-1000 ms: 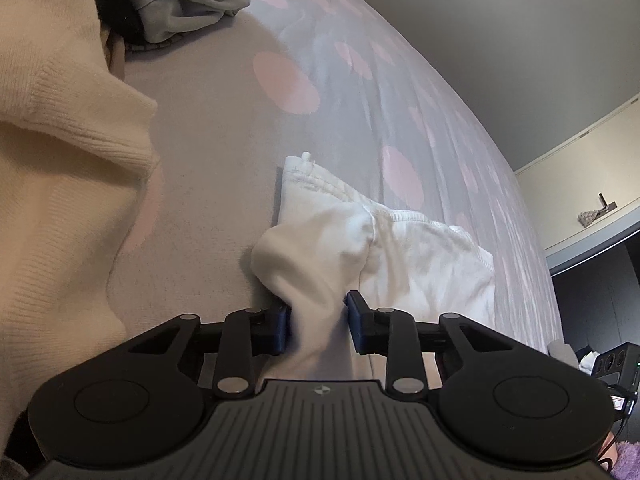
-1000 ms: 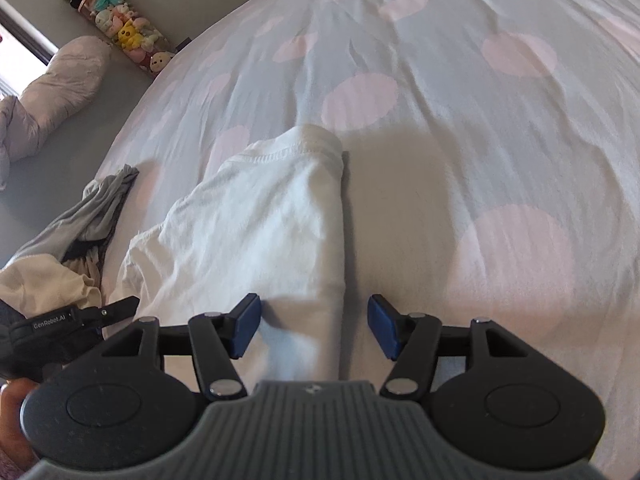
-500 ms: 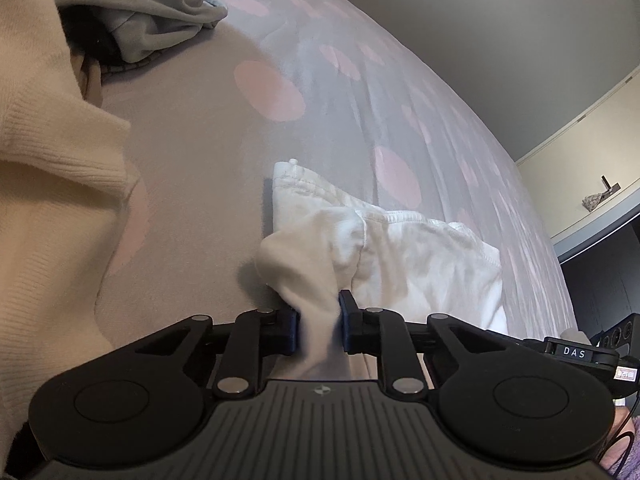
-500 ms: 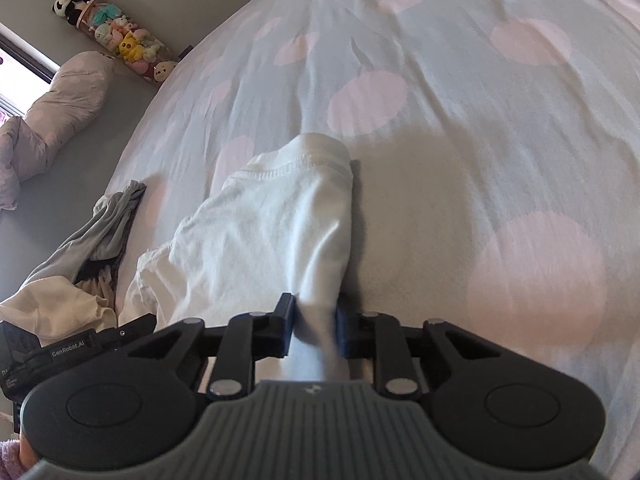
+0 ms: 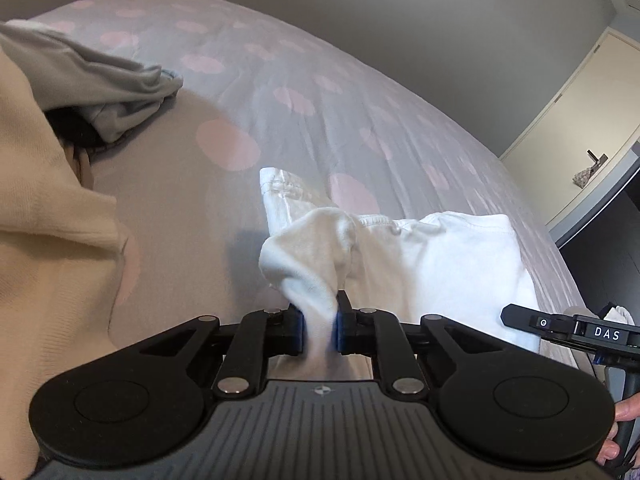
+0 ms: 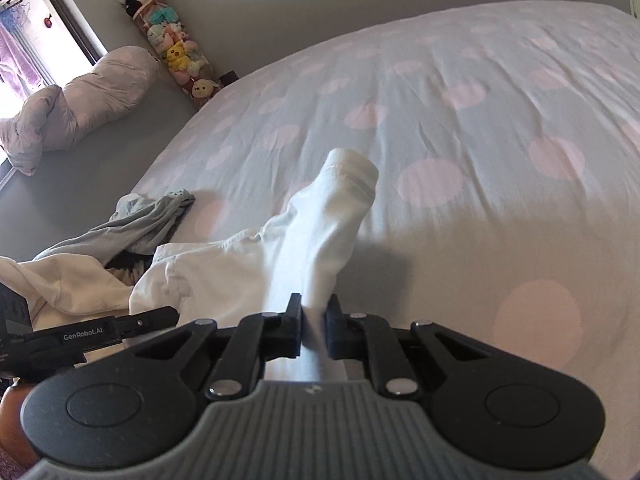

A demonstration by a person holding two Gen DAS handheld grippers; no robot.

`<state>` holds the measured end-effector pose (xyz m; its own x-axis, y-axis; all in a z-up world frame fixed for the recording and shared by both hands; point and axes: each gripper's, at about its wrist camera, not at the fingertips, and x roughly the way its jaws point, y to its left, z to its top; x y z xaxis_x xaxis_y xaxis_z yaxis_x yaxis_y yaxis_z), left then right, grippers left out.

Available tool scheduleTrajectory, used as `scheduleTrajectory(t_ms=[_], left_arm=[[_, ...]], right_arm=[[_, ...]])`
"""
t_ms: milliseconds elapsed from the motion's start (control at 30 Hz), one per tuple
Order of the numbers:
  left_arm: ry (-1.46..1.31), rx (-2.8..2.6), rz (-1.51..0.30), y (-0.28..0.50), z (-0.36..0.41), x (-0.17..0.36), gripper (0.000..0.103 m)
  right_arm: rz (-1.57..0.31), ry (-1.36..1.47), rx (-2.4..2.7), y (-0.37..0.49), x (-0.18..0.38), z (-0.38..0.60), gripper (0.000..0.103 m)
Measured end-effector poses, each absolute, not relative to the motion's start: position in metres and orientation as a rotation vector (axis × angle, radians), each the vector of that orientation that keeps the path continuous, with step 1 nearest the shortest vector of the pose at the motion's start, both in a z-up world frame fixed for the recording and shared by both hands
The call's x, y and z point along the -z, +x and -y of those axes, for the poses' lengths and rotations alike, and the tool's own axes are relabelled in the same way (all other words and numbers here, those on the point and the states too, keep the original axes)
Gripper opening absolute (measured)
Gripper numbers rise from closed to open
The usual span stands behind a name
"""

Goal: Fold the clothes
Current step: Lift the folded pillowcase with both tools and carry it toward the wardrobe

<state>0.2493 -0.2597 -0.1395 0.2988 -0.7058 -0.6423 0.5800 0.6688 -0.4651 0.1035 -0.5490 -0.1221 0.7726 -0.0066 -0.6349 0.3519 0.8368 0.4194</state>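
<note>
A white garment [image 5: 440, 264] lies on the dotted bedspread [image 5: 240, 80]. In the left wrist view my left gripper [image 5: 319, 326] pinches a bunched corner of it; the jaws are still closing, and the cloth rises between the pads. The right wrist view shows my right gripper [image 6: 313, 326], jaws also closing, squeezing another edge of the white garment [image 6: 332, 216], which stands up in a ridge above the bed. Each gripper shows in the other's view: the right gripper [image 5: 560, 330] at the right edge, the left gripper [image 6: 100, 334] at the lower left.
A cream knitted sweater [image 5: 48, 240] is heaped at the left, with a grey garment [image 5: 100, 84] behind it. A bundled duvet [image 6: 80, 100] and a tube of plush toys [image 6: 176, 52] are beyond the bed. A cupboard door [image 5: 580, 100] stands at the right.
Both grippers have closed on the white garment, the right one from wide open. Both have risen, pulling the pinched cloth up off the bedspread.
</note>
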Motion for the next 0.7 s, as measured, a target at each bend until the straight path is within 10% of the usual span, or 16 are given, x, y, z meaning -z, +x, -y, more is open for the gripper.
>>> scheduleTrajectory(t_ms=[700], left_arm=[[-0.132, 0.97, -0.627, 0.156, 0.249, 0.005, 0.011]], right_arm=[[-0.323, 0.485, 0.234, -0.03, 0.021, 0.509, 0.012]])
